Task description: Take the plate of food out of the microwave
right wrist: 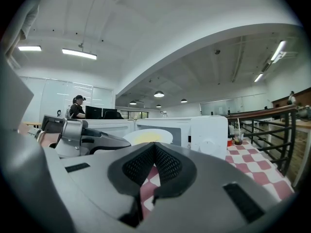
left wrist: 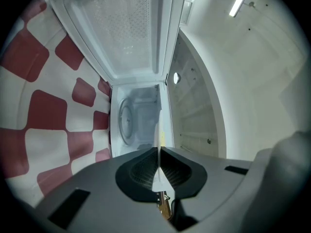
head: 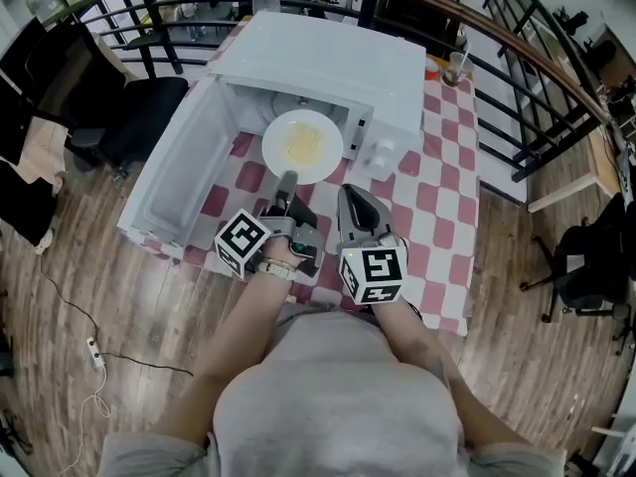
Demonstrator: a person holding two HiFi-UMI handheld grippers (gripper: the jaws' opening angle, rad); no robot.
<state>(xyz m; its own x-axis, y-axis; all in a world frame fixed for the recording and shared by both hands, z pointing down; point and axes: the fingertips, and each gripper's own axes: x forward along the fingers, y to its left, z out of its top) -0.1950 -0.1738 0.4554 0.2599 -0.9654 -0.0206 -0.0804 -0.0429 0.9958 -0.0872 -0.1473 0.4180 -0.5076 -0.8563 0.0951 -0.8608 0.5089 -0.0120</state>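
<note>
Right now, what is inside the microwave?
Its glass turntable, bare. The plate, clamped in the jaws of the left gripper, sits at the opening. The cavity's nearest part is covered by those jaws.

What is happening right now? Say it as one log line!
left gripper: shut on plate rim | right gripper: shut, empty | plate: at microwave mouth | door: open

The microwave door (head: 184, 167) stands open at left of the plate (head: 303, 145) and blocks that side; at right the control panel (head: 383, 147) is just beside the plate. In front and to the right the checked tablecloth (head: 442, 217) is bare, w/ only the left gripper (head: 287, 180) and right gripper (head: 350, 195) over its near part.
</note>
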